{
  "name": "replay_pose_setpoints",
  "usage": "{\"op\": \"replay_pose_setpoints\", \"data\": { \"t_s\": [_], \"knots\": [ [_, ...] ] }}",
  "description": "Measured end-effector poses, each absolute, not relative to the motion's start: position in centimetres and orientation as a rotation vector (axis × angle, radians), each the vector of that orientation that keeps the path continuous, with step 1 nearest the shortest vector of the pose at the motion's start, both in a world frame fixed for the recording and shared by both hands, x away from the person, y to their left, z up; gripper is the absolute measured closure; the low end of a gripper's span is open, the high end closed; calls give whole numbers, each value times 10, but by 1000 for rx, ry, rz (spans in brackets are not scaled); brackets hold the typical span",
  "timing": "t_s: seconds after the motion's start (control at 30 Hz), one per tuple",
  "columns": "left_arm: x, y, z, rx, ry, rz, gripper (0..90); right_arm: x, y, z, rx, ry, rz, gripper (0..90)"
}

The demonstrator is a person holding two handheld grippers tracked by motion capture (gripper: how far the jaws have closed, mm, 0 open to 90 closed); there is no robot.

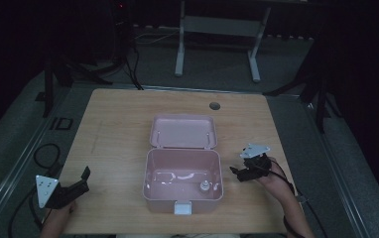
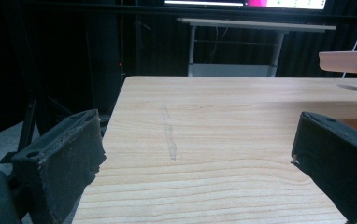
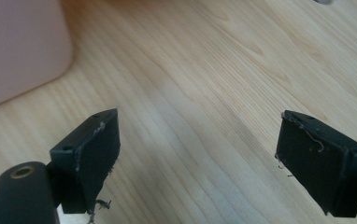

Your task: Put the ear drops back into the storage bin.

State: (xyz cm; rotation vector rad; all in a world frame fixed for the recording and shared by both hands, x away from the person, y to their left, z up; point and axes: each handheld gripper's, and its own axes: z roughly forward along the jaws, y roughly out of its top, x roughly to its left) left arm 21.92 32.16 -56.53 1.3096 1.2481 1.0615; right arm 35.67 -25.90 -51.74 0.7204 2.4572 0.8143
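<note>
Pink rigid plastic lunchbox (image 1: pixel 183 181) sits open on table (image 1: pixel 113 139); light, slippery, grab lid rim. Left hand-held gripper (image 1: pixel 81 179) and right hand-held gripper (image 1: pixel 239 171) both gape, empty.

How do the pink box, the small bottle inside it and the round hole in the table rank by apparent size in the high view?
1. Pink box, by far the largest.
2. Round hole and small bottle: these look alike, so I do not rank them.

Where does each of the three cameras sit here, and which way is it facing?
High view: above the person's side, looking forward and down on the table, open pink box, both forearms, left tool and right tool.
Left gripper view: rides the left tool, facing along the tabletop; jaws apart.
Right gripper view: rides the right tool, facing down at the wood; jaws apart.
Shared: the pink box.
</note>
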Motion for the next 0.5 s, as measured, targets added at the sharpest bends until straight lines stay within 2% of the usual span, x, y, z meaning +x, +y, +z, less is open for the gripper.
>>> {"op": "replay_pose_setpoints", "data": {
  "t_s": [0.5],
  "knots": [
    [219, 322, -565, 1309, 1249, 1063, 24, 345, -291, -532, 1010, 2081, 991, 133]
  ]
}}
